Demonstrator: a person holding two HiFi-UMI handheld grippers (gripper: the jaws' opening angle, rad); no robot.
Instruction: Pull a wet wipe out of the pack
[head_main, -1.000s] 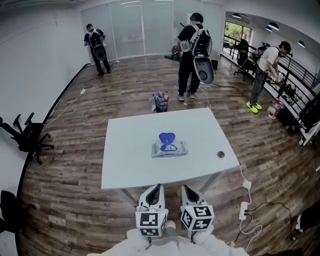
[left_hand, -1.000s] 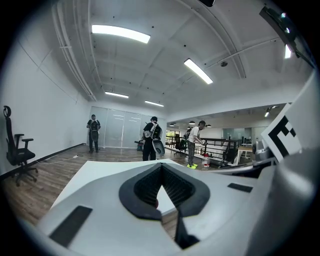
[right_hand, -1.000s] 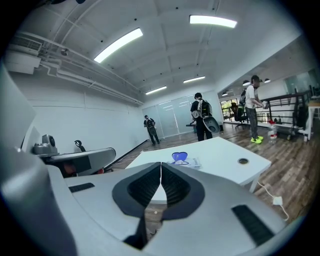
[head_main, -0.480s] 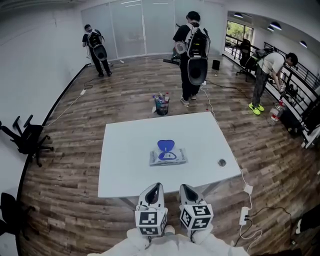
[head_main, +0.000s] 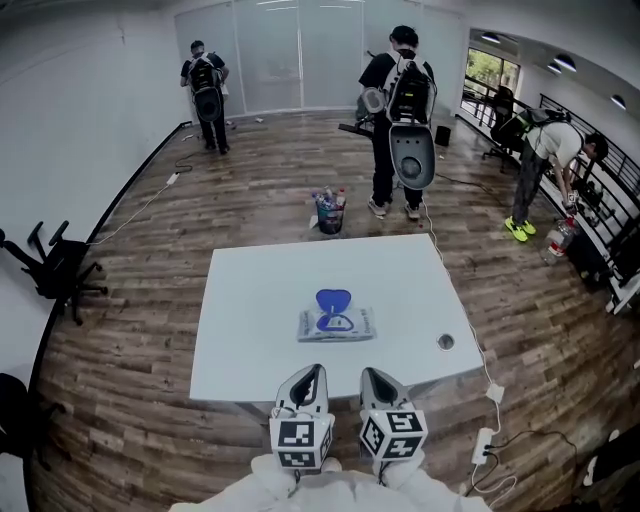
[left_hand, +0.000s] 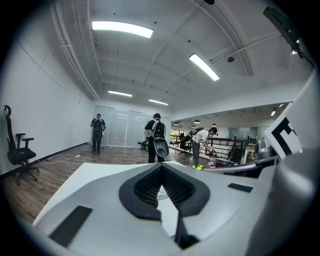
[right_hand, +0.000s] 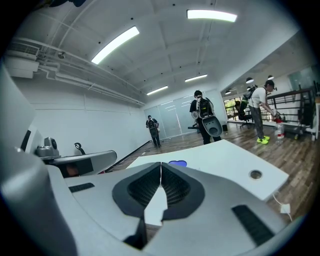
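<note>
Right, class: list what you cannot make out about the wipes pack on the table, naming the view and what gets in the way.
1. Print on the wipes pack: too small in the head view.
2. Pack's body, right gripper view: hidden behind the right hand-held gripper; only its blue lid shows.
3. Pack, left gripper view: not made out behind the left hand-held gripper.

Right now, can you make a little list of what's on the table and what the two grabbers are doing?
Table: white, one wet wipe pack near its middle
Lid: blue flap, seems flipped open
Left gripper: shut, empty, near the table's front edge
Right gripper: shut, empty, beside the left one
Wipe: none pulled out yet
Background: three people on the wood floor
</note>
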